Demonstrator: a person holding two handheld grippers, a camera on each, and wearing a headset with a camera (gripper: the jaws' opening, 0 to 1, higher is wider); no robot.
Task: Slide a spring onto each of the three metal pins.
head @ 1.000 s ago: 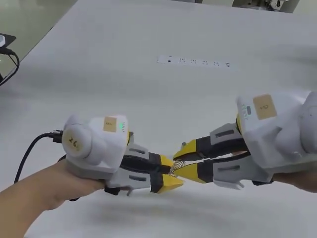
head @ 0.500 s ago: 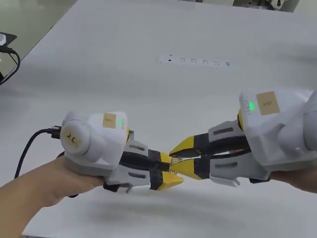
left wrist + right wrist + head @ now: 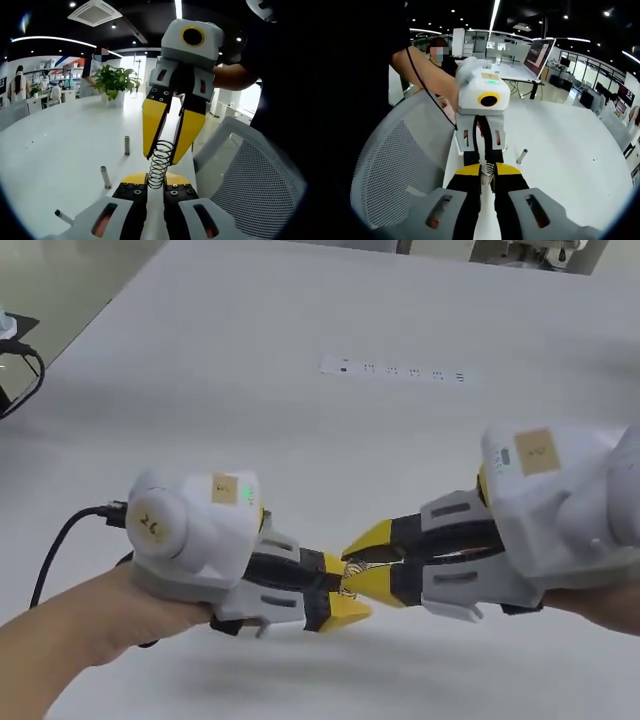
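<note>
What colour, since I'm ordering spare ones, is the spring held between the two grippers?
Silvery bare metal; the spring shows best in the left gripper view.

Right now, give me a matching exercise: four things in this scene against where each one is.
Things:
1. spring
2. metal pins
3. power strip
4. black cable

Places:
A. flat on the table, far beyond both grippers
B. between the jaw tips of the left gripper and the right gripper
C. running out from the back of the left gripper
D. three in a row on the table

Pairs: 1-B, 2-D, 3-A, 4-C
</note>
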